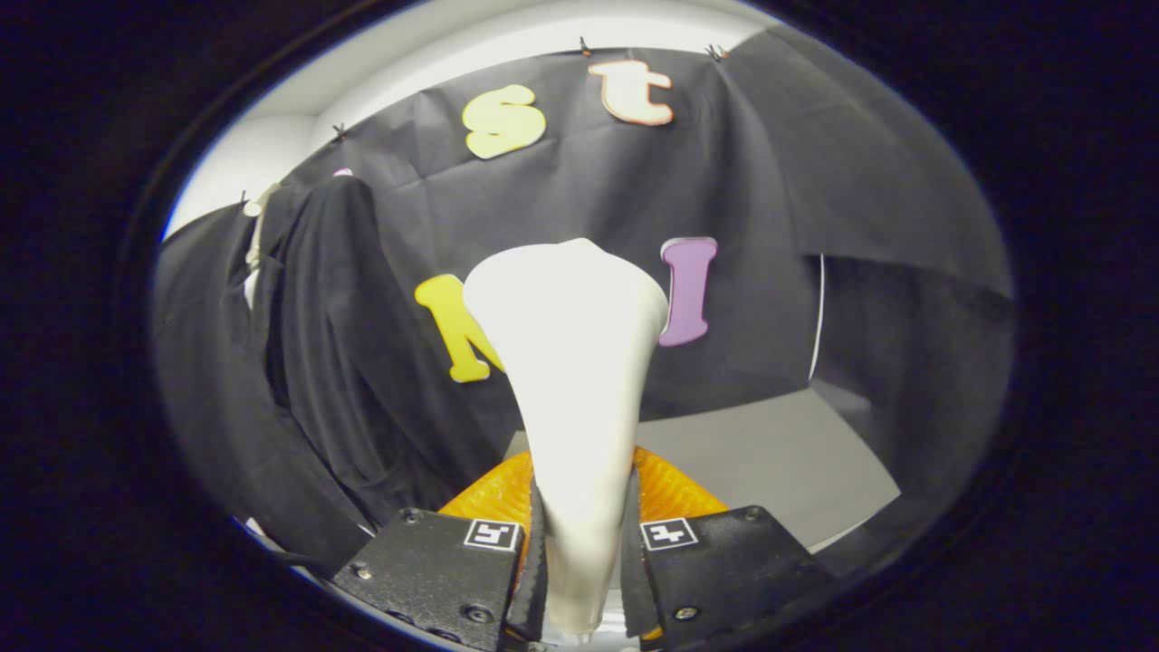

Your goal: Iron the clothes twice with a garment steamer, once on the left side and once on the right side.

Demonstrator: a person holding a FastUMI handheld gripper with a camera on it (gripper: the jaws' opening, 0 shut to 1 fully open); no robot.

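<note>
- One gripper (584,552) is seen clamped on the narrow handle of the white garment steamer (570,362); both fingers are pressed against its sides, so the tool is held firmly and no slip is expected.
- The steamer is held upright along the finger axis, wide head pointed away, so the steam face can be brought flat against fabric.
- The handle is gripped low, which is judged to leave the whole head free for contact.
- The black garment (317,344) is hung to the left of the steamer, apparently from a pale hanger (258,226) at its top, draped in front of the black cloth wall (579,190).
- It is kept hanging so that vertical strokes can be made down each side.
- The steamer head is not touching the garment; it is pointed at the wall, well right of it.
- A grey table surface (779,462) is seen beyond the fingers, to the right.
- How many passes are done cannot be told; neither is shown in progress.
- For the next stroke, the head would need to be swung left and laid against the cloth.
- Risk noted: black on black makes the garment edges hard to judge.
</note>
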